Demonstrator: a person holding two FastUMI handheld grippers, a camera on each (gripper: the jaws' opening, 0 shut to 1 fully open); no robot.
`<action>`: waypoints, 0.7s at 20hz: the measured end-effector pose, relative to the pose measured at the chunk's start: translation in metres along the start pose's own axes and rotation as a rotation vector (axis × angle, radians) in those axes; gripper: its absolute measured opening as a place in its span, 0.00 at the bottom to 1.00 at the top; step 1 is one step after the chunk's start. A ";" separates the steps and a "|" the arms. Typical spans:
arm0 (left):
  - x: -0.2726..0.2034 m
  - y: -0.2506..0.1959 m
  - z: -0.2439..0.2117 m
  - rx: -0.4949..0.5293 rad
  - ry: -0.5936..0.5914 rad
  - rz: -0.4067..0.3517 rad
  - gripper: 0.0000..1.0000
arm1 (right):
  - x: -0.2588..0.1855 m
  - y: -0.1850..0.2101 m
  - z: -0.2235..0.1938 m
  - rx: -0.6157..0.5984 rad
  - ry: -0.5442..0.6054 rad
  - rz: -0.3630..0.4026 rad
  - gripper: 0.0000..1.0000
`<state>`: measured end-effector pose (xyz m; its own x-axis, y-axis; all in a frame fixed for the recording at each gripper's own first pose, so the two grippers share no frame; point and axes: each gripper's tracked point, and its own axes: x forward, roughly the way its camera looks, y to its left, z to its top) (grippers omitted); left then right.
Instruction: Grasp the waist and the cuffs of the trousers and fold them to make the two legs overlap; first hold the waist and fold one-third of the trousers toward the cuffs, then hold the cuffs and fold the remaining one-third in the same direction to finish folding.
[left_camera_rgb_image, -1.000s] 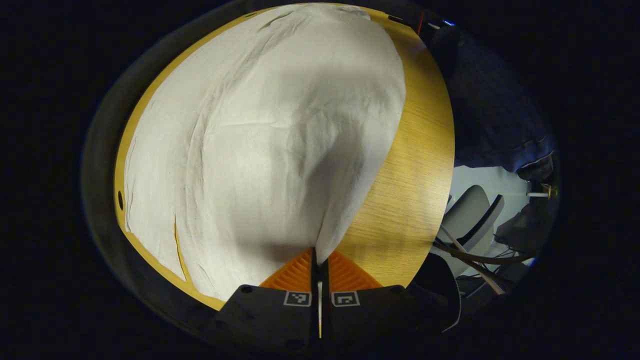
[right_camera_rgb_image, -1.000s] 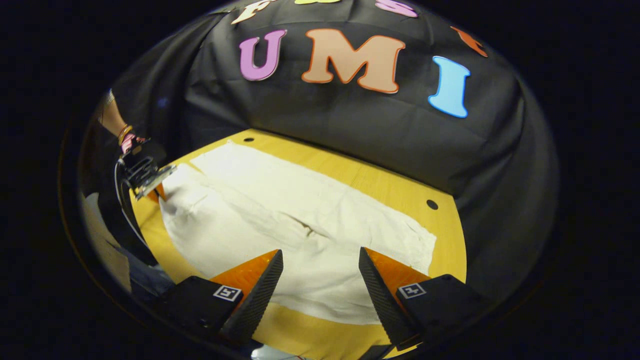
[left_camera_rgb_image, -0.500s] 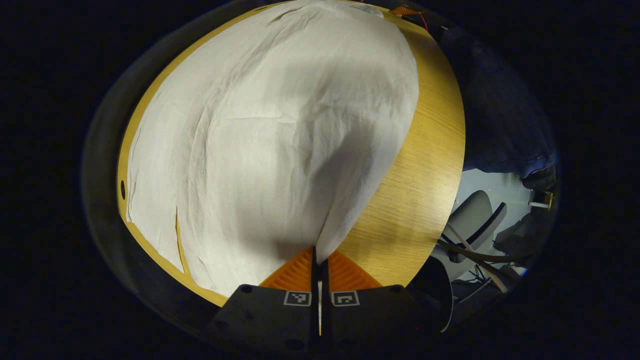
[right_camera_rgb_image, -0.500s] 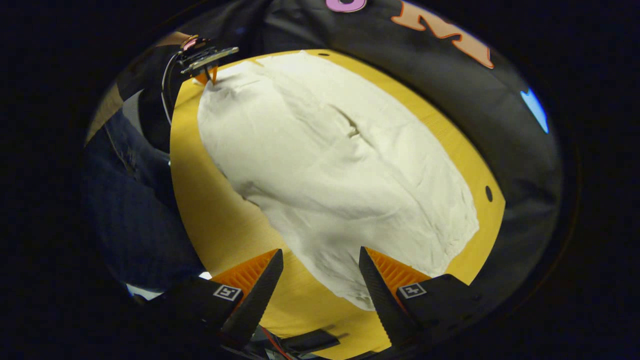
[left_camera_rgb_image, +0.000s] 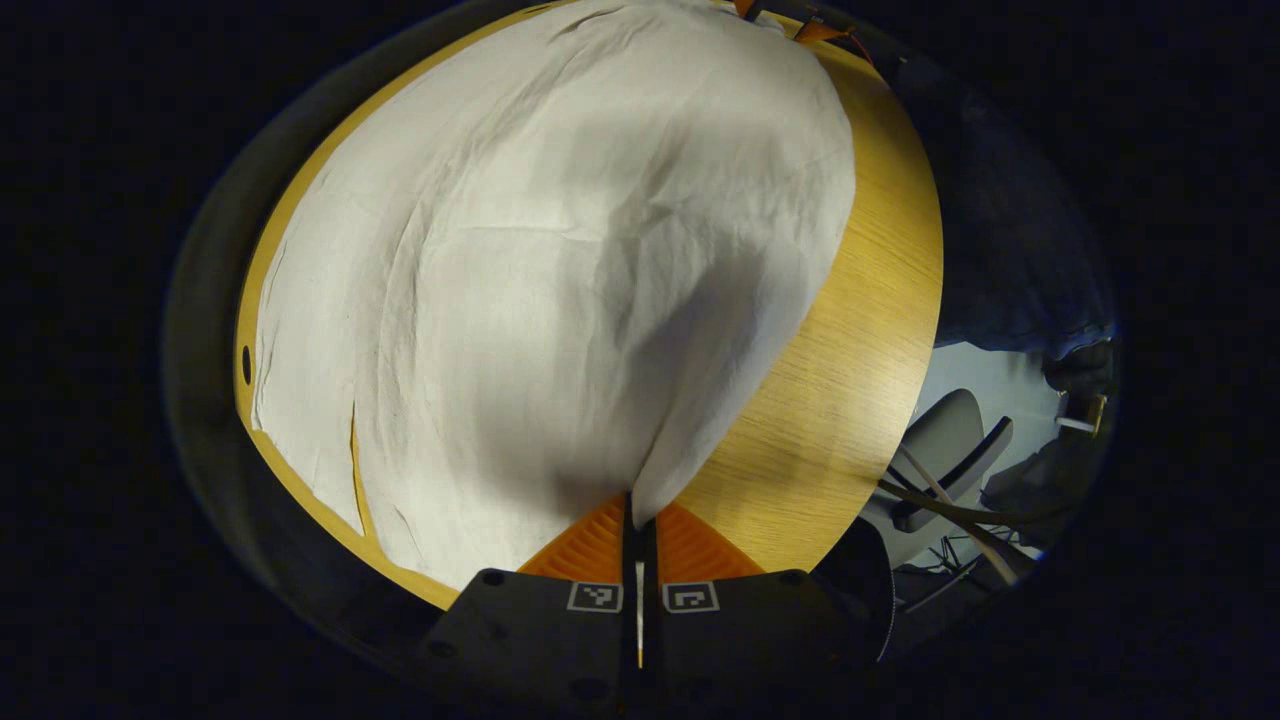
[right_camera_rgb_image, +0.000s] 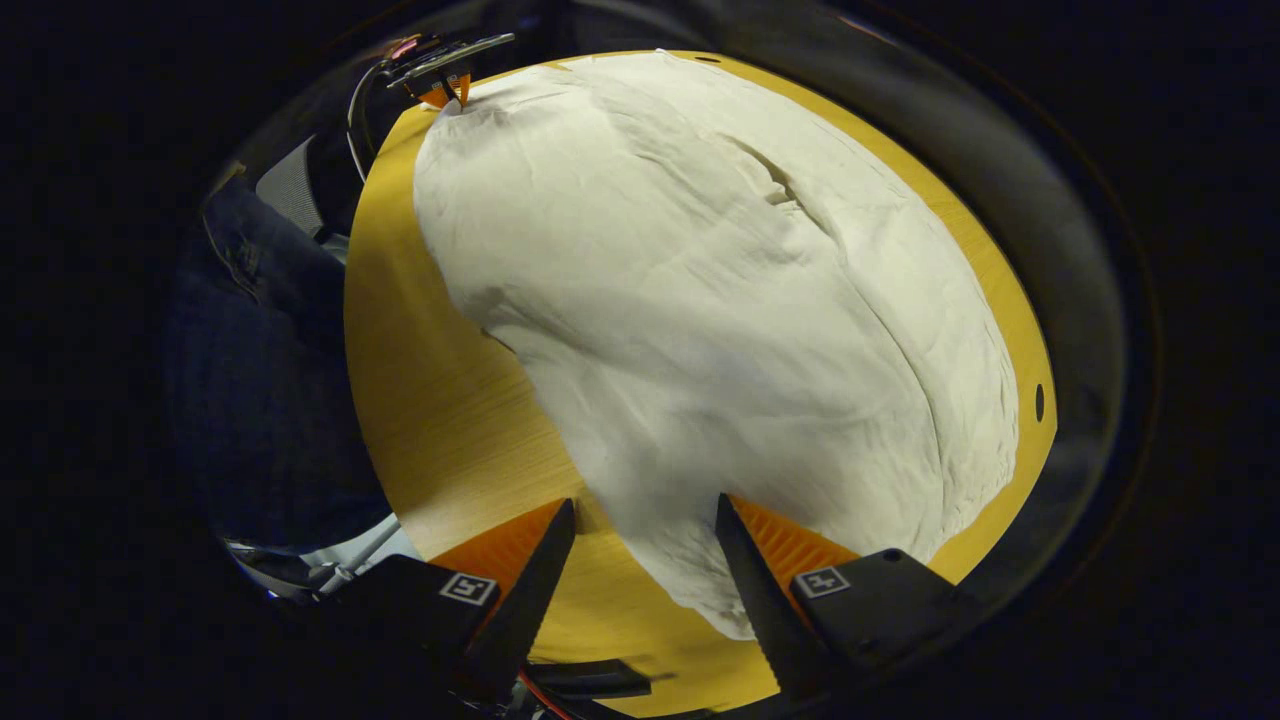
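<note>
Right gripper dropped closer — fingers wide over trousers edge | left gripper pinching trousers

Cream-white trousers lie spread flat and creased across the wooden table, covering most of it. One corner near the table's near edge is pinched up off the wood; a bare strip of table runs along that edge.

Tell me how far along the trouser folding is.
Early. The trousers lie spread on the table, no fold made. In hand: the left tongs are shut on a cloth corner; the right tongs are open over the near edge, not gripping. Left: overlapping the legs and both third folds.
</note>
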<state>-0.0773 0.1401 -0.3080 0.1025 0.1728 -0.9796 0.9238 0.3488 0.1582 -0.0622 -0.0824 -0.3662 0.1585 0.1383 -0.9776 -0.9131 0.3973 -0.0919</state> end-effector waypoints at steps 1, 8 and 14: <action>0.000 0.000 0.000 0.000 0.000 0.000 0.00 | 0.000 0.001 0.001 0.000 0.009 -0.003 0.84; -0.002 -0.003 0.003 -0.010 0.016 -0.012 0.00 | -0.002 -0.013 -0.001 0.011 0.041 -0.069 0.34; -0.002 -0.005 0.002 -0.002 0.016 -0.015 0.00 | -0.005 -0.016 -0.007 0.096 0.116 -0.054 0.05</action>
<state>-0.0817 0.1362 -0.3075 0.0830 0.1821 -0.9798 0.9245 0.3530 0.1439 -0.0510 -0.0956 -0.3617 0.1569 0.0113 -0.9875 -0.8633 0.4873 -0.1316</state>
